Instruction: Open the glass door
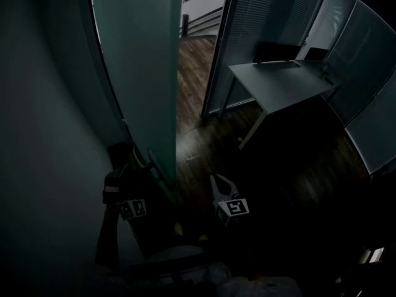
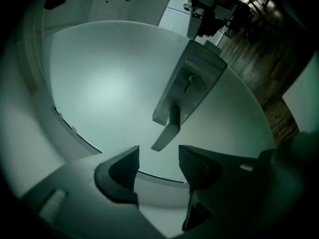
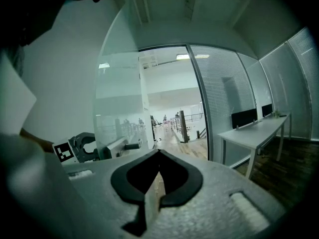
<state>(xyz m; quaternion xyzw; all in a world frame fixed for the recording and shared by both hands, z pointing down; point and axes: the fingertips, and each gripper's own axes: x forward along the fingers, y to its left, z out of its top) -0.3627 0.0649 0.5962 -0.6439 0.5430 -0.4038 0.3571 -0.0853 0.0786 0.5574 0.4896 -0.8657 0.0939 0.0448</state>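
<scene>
Glass door [image 1: 139,60] ajar, left of centre in head view. Left claw [image 2: 158,154] spread, empty; lever handle [image 2: 167,133] just ahead of tips, untouched. Right claw [image 3: 159,156] pressed together, empty. Best: pinch lever squarely, pull along door's arc, keep right claw off door edge.

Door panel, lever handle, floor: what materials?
Door panel: frosted glass, apparently; milky, softly glowing surface. Lever handle: probably satin or brushed metal; dull grey sheen. Floor: wood or wood-look planks; brown grain and board seams show.
</scene>
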